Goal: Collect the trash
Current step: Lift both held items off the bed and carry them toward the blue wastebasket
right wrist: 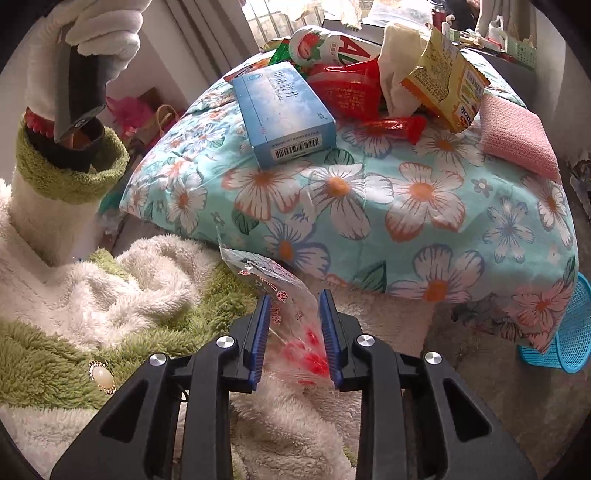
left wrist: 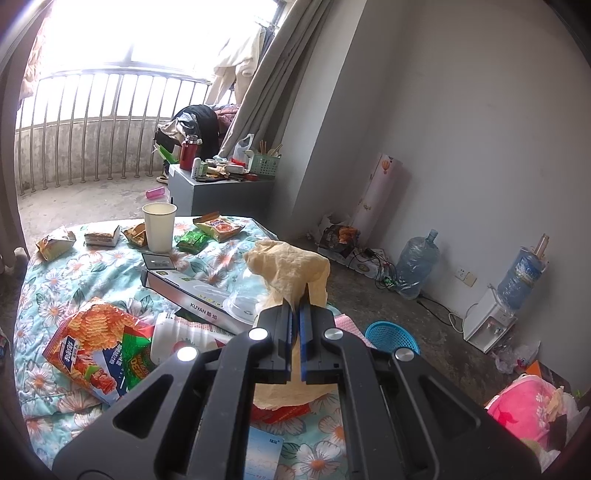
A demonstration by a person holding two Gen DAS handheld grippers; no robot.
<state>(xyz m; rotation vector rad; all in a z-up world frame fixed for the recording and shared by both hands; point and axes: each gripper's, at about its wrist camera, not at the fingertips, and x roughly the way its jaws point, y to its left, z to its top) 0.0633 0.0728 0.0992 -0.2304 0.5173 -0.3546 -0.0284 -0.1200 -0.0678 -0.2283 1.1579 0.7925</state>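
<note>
In the left wrist view my left gripper (left wrist: 295, 308) is shut on a crumpled cream tissue (left wrist: 291, 262), held up over the near edge of the flowered tablecloth (left wrist: 74, 266). In the right wrist view my right gripper (right wrist: 295, 308) points down over a fluffy white and green robe (right wrist: 110, 295). Its jaws stand apart, and a clear plastic bag with red print (right wrist: 291, 317) lies loose between the blue pads (right wrist: 328, 332). Snack packets (left wrist: 99, 336), a paper cup (left wrist: 159, 227) and a long box (left wrist: 192, 295) litter the table.
A blue mesh basket (left wrist: 391, 334) (right wrist: 565, 332) stands on the floor by the table. Near the table's edge lie a blue carton (right wrist: 284, 110), a red wrapper (right wrist: 351, 88), a yellow packet (right wrist: 443, 81) and a pink cloth (right wrist: 517, 136). A gloved hand (right wrist: 103, 33) is upper left.
</note>
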